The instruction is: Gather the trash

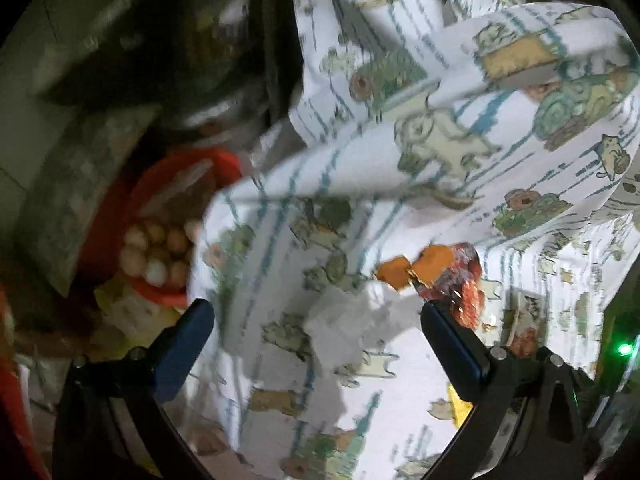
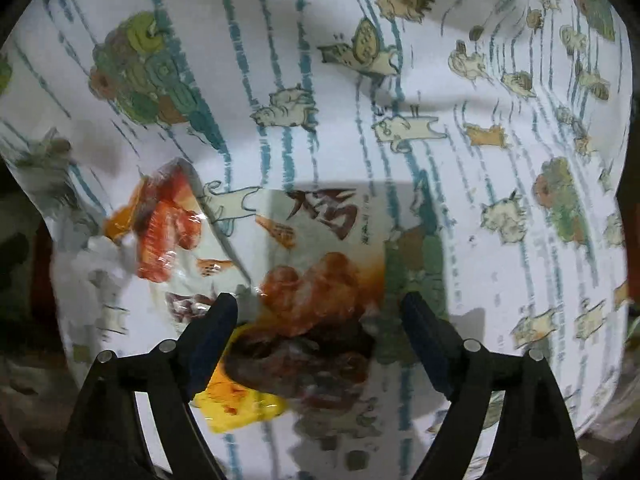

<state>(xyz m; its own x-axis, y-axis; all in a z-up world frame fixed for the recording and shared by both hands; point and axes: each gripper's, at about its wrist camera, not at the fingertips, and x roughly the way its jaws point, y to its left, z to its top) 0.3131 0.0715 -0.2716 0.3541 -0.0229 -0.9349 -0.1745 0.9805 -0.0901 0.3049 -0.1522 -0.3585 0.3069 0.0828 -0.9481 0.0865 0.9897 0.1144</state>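
Trash lies on a white cloth printed with cats (image 2: 400,100): a snack wrapper (image 2: 320,280) with blurred lettering, a crumpled red-orange wrapper (image 2: 168,232) to its left and a yellow scrap (image 2: 240,404) below it. The right tongs (image 2: 320,324) stand apart over the snack wrapper, pads clear of it. The left view alone shows white tissue (image 1: 352,312) beside the red-orange wrapper (image 1: 460,280), between the parted left tongs (image 1: 316,324), and a red bowl of eggs (image 1: 160,248) half hidden by the cloth's edge.
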